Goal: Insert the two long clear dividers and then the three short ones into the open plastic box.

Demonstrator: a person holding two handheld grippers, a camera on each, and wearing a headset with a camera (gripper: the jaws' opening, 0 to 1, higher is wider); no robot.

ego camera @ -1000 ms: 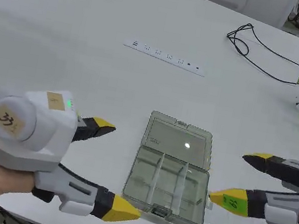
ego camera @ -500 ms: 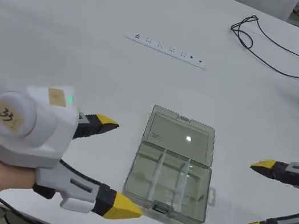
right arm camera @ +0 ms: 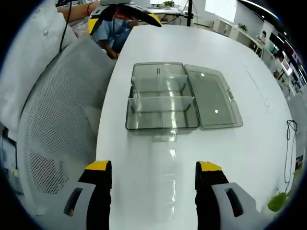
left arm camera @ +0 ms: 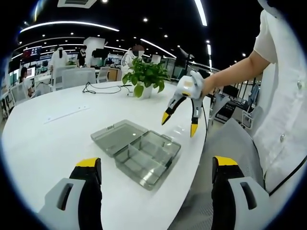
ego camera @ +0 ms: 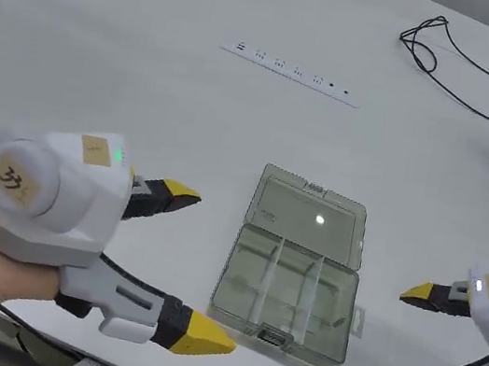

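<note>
The smoky clear plastic box (ego camera: 289, 297) lies open on the white table, its lid (ego camera: 310, 217) flat behind the tray. Thin clear dividers (ego camera: 267, 270) stand inside the tray; from the right gripper view the box (right arm camera: 162, 96) shows crossing walls. Faint clear strips seem to lie on the table right of the box, too faint to make out. My left gripper (ego camera: 192, 264) is open and empty, left of the box. My right gripper (ego camera: 410, 345) is open and empty, right of the box and apart from it. The left gripper view shows the box (left arm camera: 136, 151) and the right gripper (left arm camera: 179, 125).
A white power strip (ego camera: 293, 70) and a black cable (ego camera: 448, 48) lie at the back of the table. A potted plant (left arm camera: 146, 79) stands at the far right. The table's near edge runs just below the box, with a mesh chair (right arm camera: 57, 129) beside it.
The right gripper has drawn back from the box's right corner toward the near edge. The left gripper has stayed about where it was. The head camera has shifted a little.
</note>
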